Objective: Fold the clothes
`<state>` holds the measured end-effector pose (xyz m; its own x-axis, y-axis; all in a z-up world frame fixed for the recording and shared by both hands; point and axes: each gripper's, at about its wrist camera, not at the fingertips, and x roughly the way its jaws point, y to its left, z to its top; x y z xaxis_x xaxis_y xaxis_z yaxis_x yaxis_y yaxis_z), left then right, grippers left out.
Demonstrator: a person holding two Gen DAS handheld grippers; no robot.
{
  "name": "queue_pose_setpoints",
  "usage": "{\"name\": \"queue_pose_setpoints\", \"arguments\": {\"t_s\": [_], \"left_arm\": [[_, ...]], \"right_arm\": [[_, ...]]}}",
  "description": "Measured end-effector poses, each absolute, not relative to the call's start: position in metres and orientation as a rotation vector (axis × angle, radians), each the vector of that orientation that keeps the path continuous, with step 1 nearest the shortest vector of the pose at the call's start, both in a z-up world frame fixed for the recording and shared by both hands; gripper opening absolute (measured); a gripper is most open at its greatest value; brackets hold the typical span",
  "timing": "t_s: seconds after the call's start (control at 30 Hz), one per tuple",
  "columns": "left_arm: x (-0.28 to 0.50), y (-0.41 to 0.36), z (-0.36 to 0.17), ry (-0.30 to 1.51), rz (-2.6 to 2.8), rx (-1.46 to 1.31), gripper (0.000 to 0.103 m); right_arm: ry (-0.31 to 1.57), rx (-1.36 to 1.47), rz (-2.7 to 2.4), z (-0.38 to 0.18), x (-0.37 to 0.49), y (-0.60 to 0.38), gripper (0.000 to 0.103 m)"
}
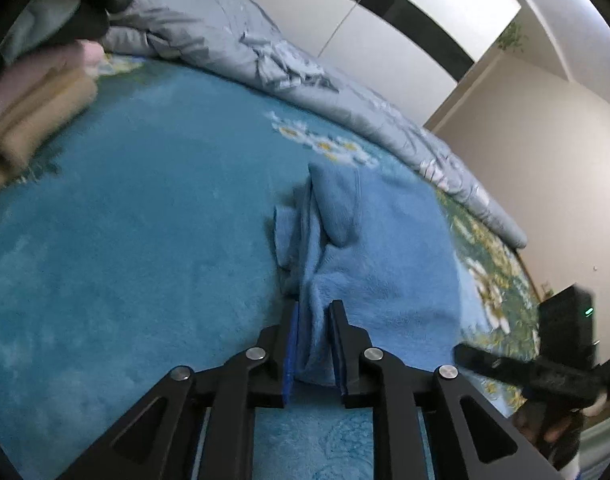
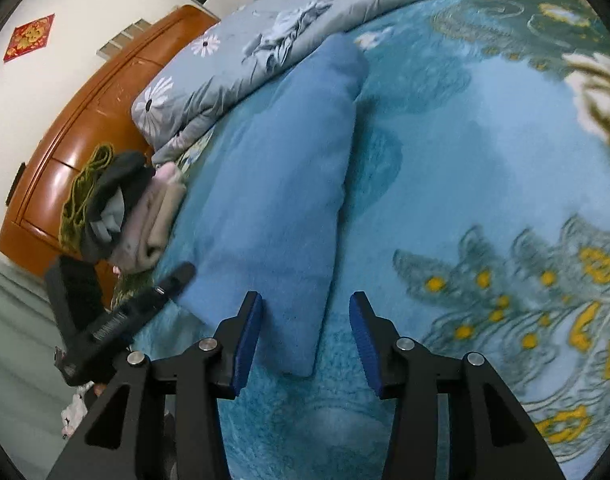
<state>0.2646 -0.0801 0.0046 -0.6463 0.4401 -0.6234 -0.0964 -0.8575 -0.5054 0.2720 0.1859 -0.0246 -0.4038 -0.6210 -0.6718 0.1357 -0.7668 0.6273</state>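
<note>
Blue fleece garment pinched in left tool, its end between released right tool pads.

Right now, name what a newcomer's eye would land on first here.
The light blue fleece garment, folded long on the teal floral blanket. The left gripper pinches its near edge; the right gripper stands open over its end. A stack of folded clothes sits by the wooden headboard.

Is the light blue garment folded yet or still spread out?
Folded. The garment lies as one long narrow strip on the blanket, with doubled layers bunched between the left gripper pads.
</note>
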Motion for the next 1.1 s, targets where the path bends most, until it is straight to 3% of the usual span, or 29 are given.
{"name": "queue_pose_setpoints", "arguments": {"t_s": [0.07, 0.17, 0.23, 0.27, 0.3, 0.33, 0.4, 0.5, 0.6, 0.67, 0.87, 1.1], "left_arm": [[0.267, -0.090, 0.011, -0.654, 2.538, -1.100, 0.020], [0.267, -0.103, 0.017, -0.720, 2.540, -1.075, 0.037], [0.266, -0.108, 0.018, -0.753, 2.538, -1.064, 0.037], [0.265, -0.108, 0.018, -0.757, 2.539, -1.064, 0.037], [0.264, -0.109, 0.018, -0.761, 2.540, -1.064, 0.037], [0.262, -0.109, 0.018, -0.766, 2.541, -1.064, 0.037], [0.261, -0.109, 0.018, -0.769, 2.529, -1.067, 0.037], [0.254, -0.105, 0.016, -0.746, 2.512, -1.081, 0.037], [0.243, -0.097, 0.014, -0.723, 2.479, -1.106, 0.039], [0.233, -0.089, 0.014, -0.714, 2.448, -1.122, 0.049], [0.181, -0.060, 0.010, -0.678, 2.335, -1.170, 0.060], [0.121, -0.045, -0.019, -0.802, 2.190, -1.294, 0.062]], "right_arm": [[-0.695, 1.334, -2.191, -0.027, 0.273, 0.185, 0.047], [-0.743, 1.313, -2.158, -0.031, 0.276, 0.182, 0.047], [-0.769, 1.297, -2.142, -0.034, 0.278, 0.179, 0.046], [-0.781, 1.289, -2.139, -0.034, 0.279, 0.178, 0.043], [-0.801, 1.287, -2.134, -0.035, 0.279, 0.178, 0.027], [-0.817, 1.291, -2.132, -0.035, 0.278, 0.180, 0.018], [-0.857, 1.297, -2.107, -0.034, 0.275, 0.187, 0.015], [-0.877, 1.284, -2.071, -0.024, 0.270, 0.207, 0.014], [-0.779, 1.297, -2.126, -0.005, 0.257, 0.234, 0.013], [-0.703, 1.318, -2.164, 0.007, 0.244, 0.253, 0.013], [-0.625, 1.395, -2.183, 0.020, 0.190, 0.307, 0.012], [-0.784, 1.414, -2.222, -0.003, 0.170, 0.349, 0.009]]}}
